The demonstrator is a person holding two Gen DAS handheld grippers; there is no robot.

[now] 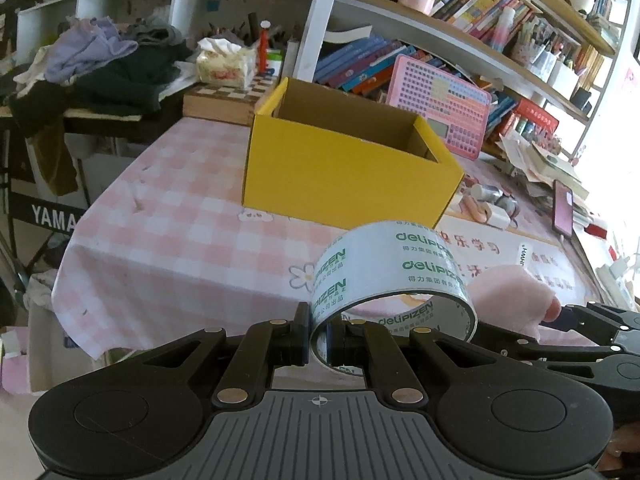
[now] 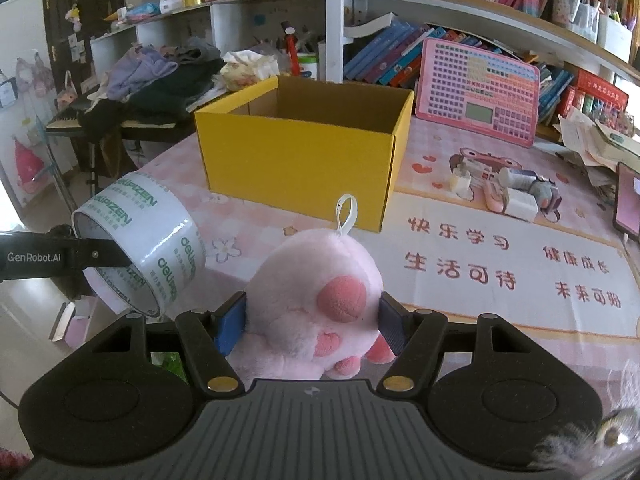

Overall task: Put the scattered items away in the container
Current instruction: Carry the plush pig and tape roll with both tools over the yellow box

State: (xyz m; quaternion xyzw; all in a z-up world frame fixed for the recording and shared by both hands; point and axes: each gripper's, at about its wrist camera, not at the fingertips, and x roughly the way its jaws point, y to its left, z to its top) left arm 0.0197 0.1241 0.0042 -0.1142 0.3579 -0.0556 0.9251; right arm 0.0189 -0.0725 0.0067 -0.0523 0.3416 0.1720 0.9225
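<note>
Nearest in the left wrist view, the left gripper is clamped on the wall of a roll of tape, one finger outside the ring and one inside, so that the roll is carried by its band and stands out ahead of the fingers above the near edge of the table. In the right wrist view, the right gripper is closed around a pink plush toy, which is squeezed at its sides between the blue pads, its paw pads turned toward the camera and its white loop pointing up; a soft body is probably held this way because it gives under pressure and stays put. Both items are held clear of the pink checked cloth, the tape to the left of the toy. Farther off, the yellow box stands open-topped near the middle of the table, apparently empty, and is judged to be the container for both loads. To its right a few small items lie on the cloth, not yet tidied. Beyond, shelves of books are seen.
</note>
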